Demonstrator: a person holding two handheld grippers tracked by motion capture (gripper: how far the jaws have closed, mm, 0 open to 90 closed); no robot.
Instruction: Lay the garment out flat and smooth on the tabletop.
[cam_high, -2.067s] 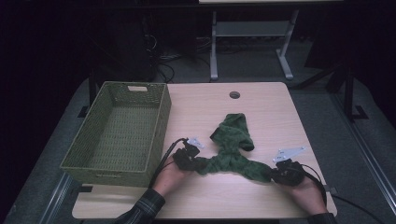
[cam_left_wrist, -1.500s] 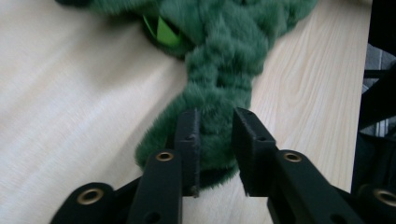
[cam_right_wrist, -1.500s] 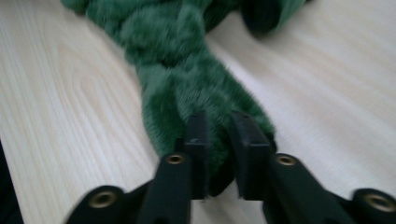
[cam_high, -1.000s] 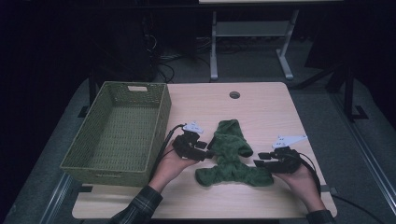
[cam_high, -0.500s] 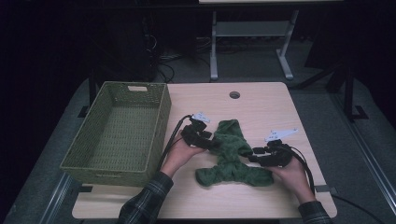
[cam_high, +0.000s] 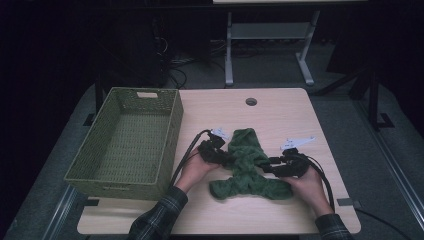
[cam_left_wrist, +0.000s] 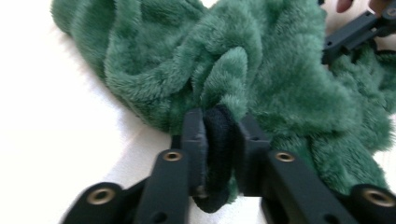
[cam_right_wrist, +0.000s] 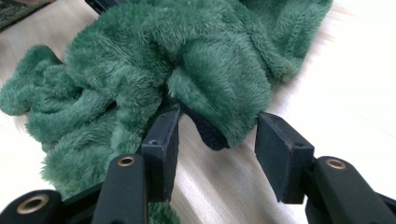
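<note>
Pinching a fold of the green fleece garment (cam_left_wrist: 261, 79) by its dark cuff edge (cam_left_wrist: 218, 140), the left gripper (cam_left_wrist: 219, 140) has just been closing and now clamps the fabric, while the right gripper (cam_right_wrist: 217, 140) stands spread around another dark-edged fold, its pads (cam_right_wrist: 161, 140) not yet pressing. Judging by this, the garment is being gathered or folded on the pale wooden table (cam_high: 280, 110), so the right jaws next need to shut on their fold. Plush, deep-piled and crumpled, it lies mid-table beside the woven green basket (cam_high: 172, 130), rectangular and stiff.
</note>
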